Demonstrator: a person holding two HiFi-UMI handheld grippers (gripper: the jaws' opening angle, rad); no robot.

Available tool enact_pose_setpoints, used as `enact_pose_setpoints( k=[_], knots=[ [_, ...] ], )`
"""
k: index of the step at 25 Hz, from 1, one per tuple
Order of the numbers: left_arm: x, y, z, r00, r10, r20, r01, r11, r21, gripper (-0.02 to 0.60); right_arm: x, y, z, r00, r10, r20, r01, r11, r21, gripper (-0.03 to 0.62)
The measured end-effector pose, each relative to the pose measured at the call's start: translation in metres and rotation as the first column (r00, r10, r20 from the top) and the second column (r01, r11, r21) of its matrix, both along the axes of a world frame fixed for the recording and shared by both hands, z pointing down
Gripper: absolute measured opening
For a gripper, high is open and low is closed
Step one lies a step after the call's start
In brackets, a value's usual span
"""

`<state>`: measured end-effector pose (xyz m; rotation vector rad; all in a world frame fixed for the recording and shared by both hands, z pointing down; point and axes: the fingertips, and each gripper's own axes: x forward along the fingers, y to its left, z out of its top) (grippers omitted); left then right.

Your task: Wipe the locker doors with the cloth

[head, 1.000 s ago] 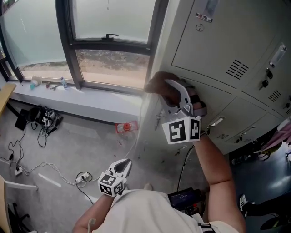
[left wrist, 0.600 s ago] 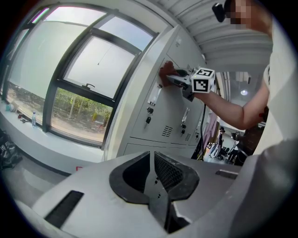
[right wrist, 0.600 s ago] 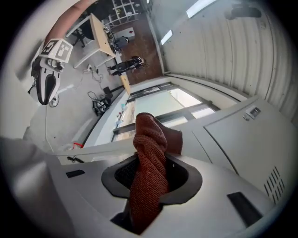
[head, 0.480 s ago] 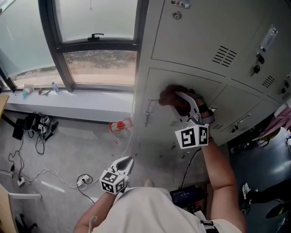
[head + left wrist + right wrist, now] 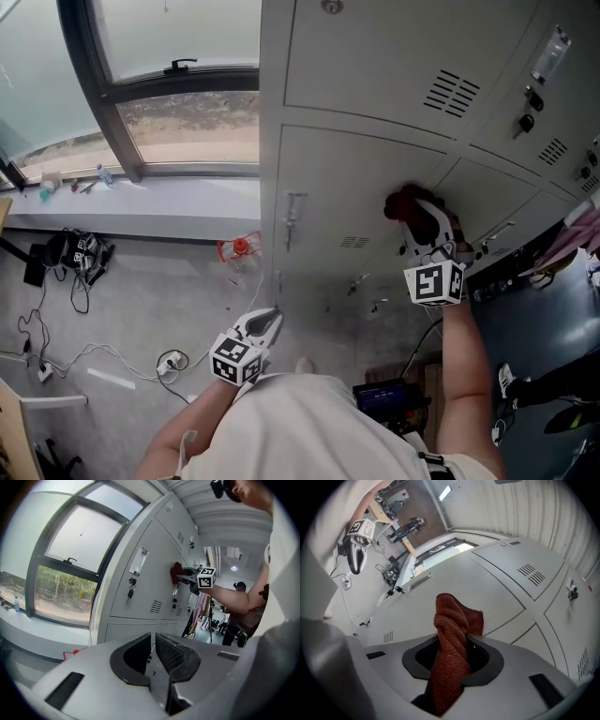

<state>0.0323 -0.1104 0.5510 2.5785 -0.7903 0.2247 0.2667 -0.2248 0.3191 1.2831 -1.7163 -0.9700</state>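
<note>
Head view: right gripper [image 5: 415, 208] clamps one cloth [image 5: 401, 199] against locker door [image 5: 342, 183].

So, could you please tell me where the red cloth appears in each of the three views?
Head view: cloth right of centre, against the locker door, in the right hand-held gripper.
Left gripper view: small, upper centre-right.
Right gripper view: bottom centre, between the jaws.
Shared landmark: the left hand-held gripper, seen in all three.
</note>
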Motion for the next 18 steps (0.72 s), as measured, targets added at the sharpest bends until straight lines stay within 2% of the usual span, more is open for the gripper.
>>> enact_pose_setpoints(
  k=[5, 9, 14, 18],
  knots=[
    [-0.011, -0.003, 0.001, 0.999, -0.035, 0.008, 0.035, 0.999, -0.002, 0.035, -0.065, -0.011, 0.028, 0.987, -0.138, -0.08, 0.134, 0.989, -0.058, 0.117],
    [-0.033, -0.008, 0.0, 0.995, -0.105, 0.004, 0.105, 0.995, 0.003, 0.035, -0.138, -0.025, 0.028, 0.969, -0.235, -0.08, 0.234, 0.972, -0.026, 0.117],
    [-0.064, -0.004, 0.005, 0.98, -0.198, -0.002, 0.197, 0.98, -0.018, 0.035, -0.206, -0.037, 0.019, 0.958, -0.286, -0.03, 0.286, 0.958, -0.008, 0.117],
    [-0.075, 0.001, 0.005, 0.976, -0.219, 0.0, 0.219, 0.976, -0.018, 0.035, -0.235, -0.041, 0.021, 0.95, -0.294, -0.105, 0.298, 0.954, 0.025, 0.117]
  ],
)
